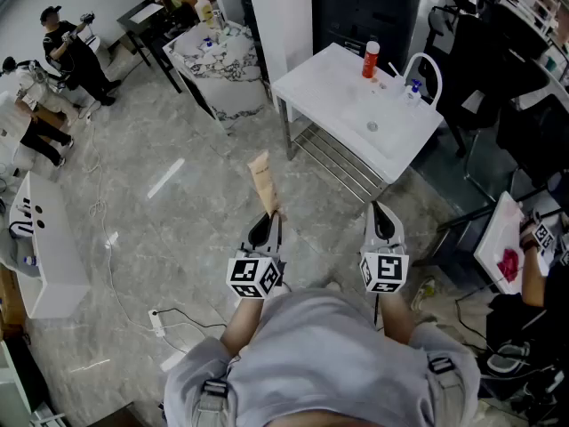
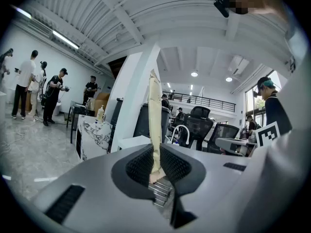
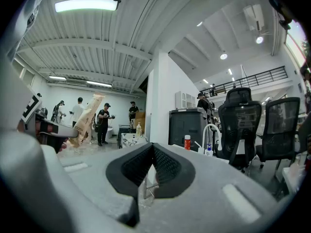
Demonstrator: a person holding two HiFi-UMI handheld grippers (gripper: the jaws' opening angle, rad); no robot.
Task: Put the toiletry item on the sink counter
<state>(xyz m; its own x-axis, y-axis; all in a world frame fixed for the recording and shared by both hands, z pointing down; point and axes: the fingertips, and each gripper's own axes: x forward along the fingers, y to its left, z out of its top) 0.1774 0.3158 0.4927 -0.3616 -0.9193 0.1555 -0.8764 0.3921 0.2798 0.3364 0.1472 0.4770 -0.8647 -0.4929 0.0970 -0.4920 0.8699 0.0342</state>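
Grey marble floor (image 1: 133, 203) spread below; a white pillar (image 1: 276, 16) rose near black office chairs (image 3: 243, 125) under bright ceiling strip lights (image 3: 85, 5).

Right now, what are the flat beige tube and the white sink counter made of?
Flat beige tube: probably soft plastic, matte, flattened at its wide end. White sink counter: smooth, glossy, perhaps ceramic or resin, seemingly moulded in one piece.

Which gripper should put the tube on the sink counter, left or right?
Left, probably. The left gripper is shut on the beige tube, so it only needs carrying to the white sink counter. The right gripper is shut with nothing in it.
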